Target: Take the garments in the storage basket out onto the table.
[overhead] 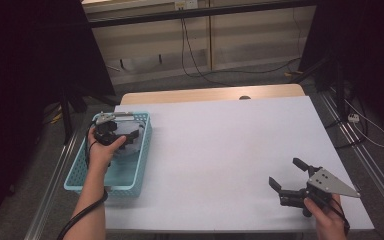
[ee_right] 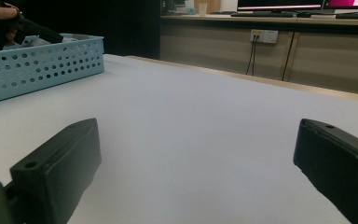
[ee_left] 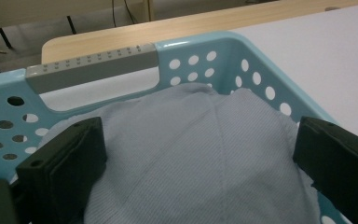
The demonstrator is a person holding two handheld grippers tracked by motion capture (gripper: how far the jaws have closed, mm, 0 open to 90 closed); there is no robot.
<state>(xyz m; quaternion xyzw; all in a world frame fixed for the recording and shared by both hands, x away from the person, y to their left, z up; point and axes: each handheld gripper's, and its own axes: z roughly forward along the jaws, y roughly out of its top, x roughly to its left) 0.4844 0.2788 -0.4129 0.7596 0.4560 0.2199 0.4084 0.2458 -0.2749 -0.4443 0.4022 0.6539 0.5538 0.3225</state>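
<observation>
Black blocky tongs, ribbed pale-blue cloth, perforated plastic basket

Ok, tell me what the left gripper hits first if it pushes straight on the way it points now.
Most likely the pale blue cloth lying in the light blue basket. The left gripper is open with the cloth between and just ahead of its jaws; how near is hard to judge.

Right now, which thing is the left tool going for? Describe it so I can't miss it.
Find the light blue perforated basket at the left edge of the white table. Inside lies a pale grey-blue garment, bunched up, with the open left tool poised over it. It is the basket's one soft, ribbed, seamed thing.
</observation>
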